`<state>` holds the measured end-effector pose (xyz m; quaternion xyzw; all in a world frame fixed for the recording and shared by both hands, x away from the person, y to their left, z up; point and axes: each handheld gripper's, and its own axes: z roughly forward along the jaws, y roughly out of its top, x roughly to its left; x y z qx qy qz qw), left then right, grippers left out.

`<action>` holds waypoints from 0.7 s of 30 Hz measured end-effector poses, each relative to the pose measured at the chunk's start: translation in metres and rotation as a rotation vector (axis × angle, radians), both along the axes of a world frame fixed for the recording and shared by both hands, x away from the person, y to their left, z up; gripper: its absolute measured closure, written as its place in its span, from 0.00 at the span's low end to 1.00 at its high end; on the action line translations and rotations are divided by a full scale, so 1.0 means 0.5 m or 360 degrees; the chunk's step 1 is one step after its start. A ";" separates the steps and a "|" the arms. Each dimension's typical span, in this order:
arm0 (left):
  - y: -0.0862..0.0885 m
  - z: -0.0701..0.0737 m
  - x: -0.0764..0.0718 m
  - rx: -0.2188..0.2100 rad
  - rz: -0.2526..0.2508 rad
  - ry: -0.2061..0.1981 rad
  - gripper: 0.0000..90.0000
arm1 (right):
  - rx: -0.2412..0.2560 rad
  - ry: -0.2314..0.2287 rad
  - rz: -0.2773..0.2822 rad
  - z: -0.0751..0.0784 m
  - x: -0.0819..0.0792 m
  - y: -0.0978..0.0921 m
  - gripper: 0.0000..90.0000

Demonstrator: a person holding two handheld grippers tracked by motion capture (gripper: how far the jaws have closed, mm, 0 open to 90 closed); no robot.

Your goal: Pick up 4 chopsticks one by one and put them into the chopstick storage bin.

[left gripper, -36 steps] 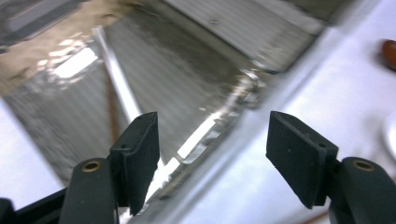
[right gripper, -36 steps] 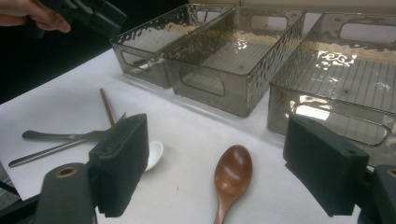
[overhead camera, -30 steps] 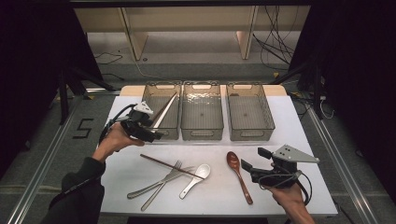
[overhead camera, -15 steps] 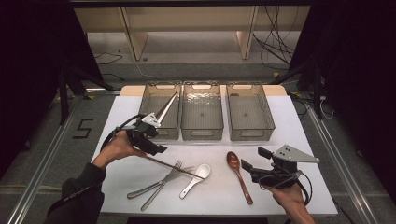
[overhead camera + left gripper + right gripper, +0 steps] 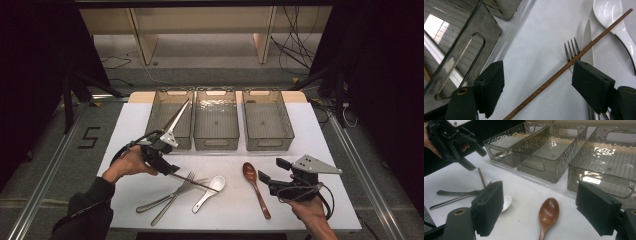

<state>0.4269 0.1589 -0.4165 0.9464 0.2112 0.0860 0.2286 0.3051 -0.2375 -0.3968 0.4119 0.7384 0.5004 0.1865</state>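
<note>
A brown wooden chopstick (image 5: pixel 195 184) lies slantwise on the white table, across a fork (image 5: pixel 176 192) and a knife (image 5: pixel 162 200). My left gripper (image 5: pixel 167 167) is open and low over the chopstick's near end. In the left gripper view the chopstick (image 5: pixel 544 85) runs between the two spread jaws of that gripper (image 5: pixel 539 75), touching neither pad clearly. A white spoon (image 5: pixel 210 192) and a dark wooden spoon (image 5: pixel 255 187) lie further right. My right gripper (image 5: pixel 271 170) stands open beside the wooden spoon (image 5: pixel 547 215), holding nothing.
Three clear grey bins stand in a row at the back: left (image 5: pixel 170 140), middle (image 5: pixel 216 142), right (image 5: pixel 267 142). A short brown stick end (image 5: pixel 498 153) shows through the left bin's wall. The left bin's corner (image 5: pixel 461 50) is close to my left jaw.
My left gripper has come down and back from the left bin's front edge to the chopstick on the table, jaws open around it. The right gripper has stayed put.
</note>
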 end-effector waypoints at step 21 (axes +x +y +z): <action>-0.014 -0.044 -0.006 0.0174 -0.0150 0.0059 0.35 | 0.0012 0.0011 0.0001 -0.001 0.002 -0.001 0.26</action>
